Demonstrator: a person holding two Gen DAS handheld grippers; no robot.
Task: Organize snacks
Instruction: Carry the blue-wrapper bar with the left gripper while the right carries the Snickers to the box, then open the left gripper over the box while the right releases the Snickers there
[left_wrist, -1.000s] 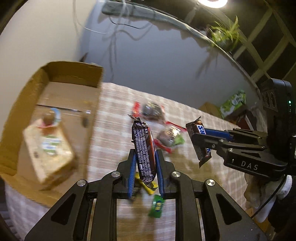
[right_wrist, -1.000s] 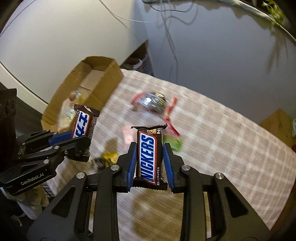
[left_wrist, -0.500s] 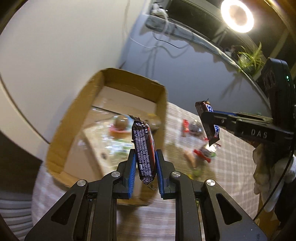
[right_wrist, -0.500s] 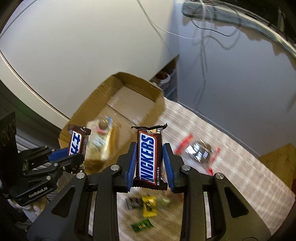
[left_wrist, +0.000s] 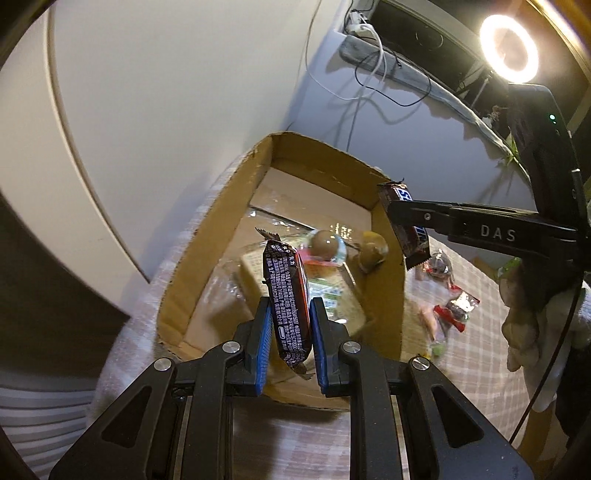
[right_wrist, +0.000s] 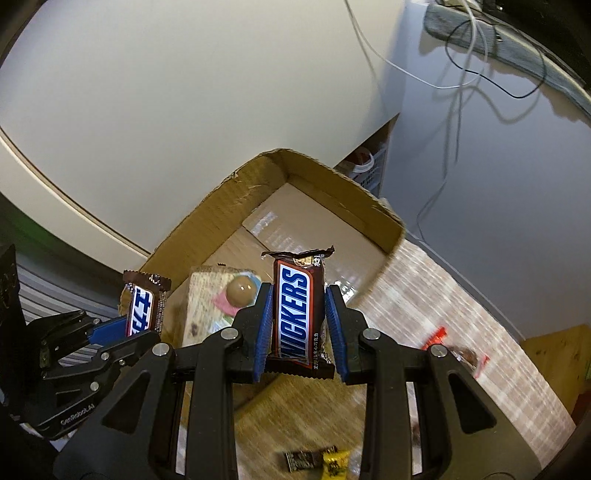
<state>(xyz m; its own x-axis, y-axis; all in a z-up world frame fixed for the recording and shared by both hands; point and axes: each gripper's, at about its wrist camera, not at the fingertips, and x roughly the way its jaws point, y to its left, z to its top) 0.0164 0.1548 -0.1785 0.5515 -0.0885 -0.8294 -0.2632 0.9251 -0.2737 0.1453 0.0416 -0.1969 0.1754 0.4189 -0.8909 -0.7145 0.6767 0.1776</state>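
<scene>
Snickers bar, right: full-size Snickers bar (right_wrist: 298, 314) stands upright at lower centre of the right wrist view, logo facing the camera, pinched between the blue pads of the right gripper (right_wrist: 298, 325).
Snickers bar, left: second Snickers bar (left_wrist: 286, 299) shows its printed back at lower centre of the left wrist view, tilted slightly, its sides pressed by the pads of the left gripper (left_wrist: 288, 332).
Tongs: both pairs are closed on their bars; neither is spread.
Cross view: the left gripper with its bar sits at the left edge of the right wrist view, the right gripper with its bar at the right of the left wrist view.
Cardboard box: open cardboard box (left_wrist: 388, 288) fills the middle of the left wrist view, behind and under the left bar; in the right wrist view its far corner (right_wrist: 280, 162) rises at centre, above the right bar.
Box contents: wrapped sandwich (right_wrist: 207, 306) in clear film lies on the box floor, with a round brown ball (right_wrist: 241, 290) on its label; a second brown ball (left_wrist: 373, 245) sits by the right wall.
Tablecloth: checked tablecloth (right_wrist: 461, 332) runs under the box.
Loose snacks: red-and-clear candy packets (left_wrist: 448, 306) lie right of the box, blurred, so their kind is probably sweets but unclear; yellow packet (right_wrist: 334, 459) and dark packet (right_wrist: 301, 459) lie at the bottom edge.
Surroundings: ring light (left_wrist: 509, 51) glows in the upper right corner.
</scene>
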